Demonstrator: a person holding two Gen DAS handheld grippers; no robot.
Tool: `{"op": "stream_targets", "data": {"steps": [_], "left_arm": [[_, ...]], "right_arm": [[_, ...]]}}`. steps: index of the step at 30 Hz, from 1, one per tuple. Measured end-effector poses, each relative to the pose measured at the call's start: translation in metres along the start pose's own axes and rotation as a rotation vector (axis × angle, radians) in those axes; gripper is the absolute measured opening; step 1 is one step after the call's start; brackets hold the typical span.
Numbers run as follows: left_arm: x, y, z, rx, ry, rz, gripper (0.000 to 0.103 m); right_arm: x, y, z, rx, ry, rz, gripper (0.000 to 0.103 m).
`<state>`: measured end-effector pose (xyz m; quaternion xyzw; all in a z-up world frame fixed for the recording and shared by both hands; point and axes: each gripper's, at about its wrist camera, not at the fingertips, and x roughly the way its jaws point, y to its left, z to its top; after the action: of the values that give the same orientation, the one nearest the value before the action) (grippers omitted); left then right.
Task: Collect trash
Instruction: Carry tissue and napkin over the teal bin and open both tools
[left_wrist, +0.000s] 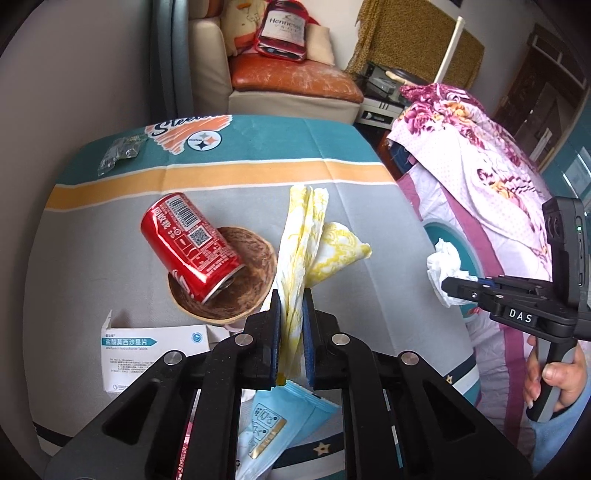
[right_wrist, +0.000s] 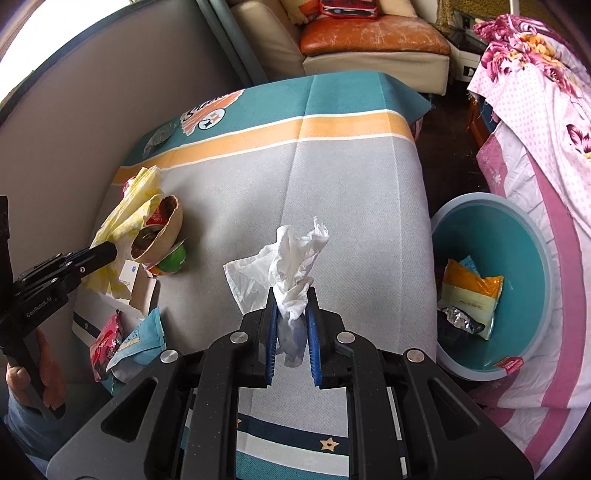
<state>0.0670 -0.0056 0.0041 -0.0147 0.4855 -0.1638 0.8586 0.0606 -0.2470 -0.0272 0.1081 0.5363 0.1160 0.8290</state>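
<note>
Right wrist: both tongs loaded.
Right tongs (right_wrist: 291, 308) pinch tissue (right_wrist: 291, 258), left tongs (left_wrist: 290, 314) pinch napkin (left_wrist: 303, 236); carry yours over basin (right_wrist: 524, 236), then release.

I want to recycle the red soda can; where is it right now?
In the left wrist view, the red can lies tilted in the brown bowl on the table, left of the yellow-patterned napkin gripped by the left gripper.

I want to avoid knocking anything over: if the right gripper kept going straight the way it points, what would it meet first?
Probably nothing soon. The right gripper, shut on the crumpled white tissue, points across bare grey tablecloth toward the table's far edge. The teal plastic basin sits off to its right. Depth is hard to judge.
</note>
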Motion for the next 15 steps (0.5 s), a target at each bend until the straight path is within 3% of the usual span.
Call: {"op": "stream_targets", "data": {"steps": [15], "left_arm": [[0.033, -0.11, 0.024, 0.142, 0.036, -0.091, 0.011]], "right_arm": [[-0.065, -0.079, -0.005, 0.126, -0.154, -0.037, 0.014]]}}
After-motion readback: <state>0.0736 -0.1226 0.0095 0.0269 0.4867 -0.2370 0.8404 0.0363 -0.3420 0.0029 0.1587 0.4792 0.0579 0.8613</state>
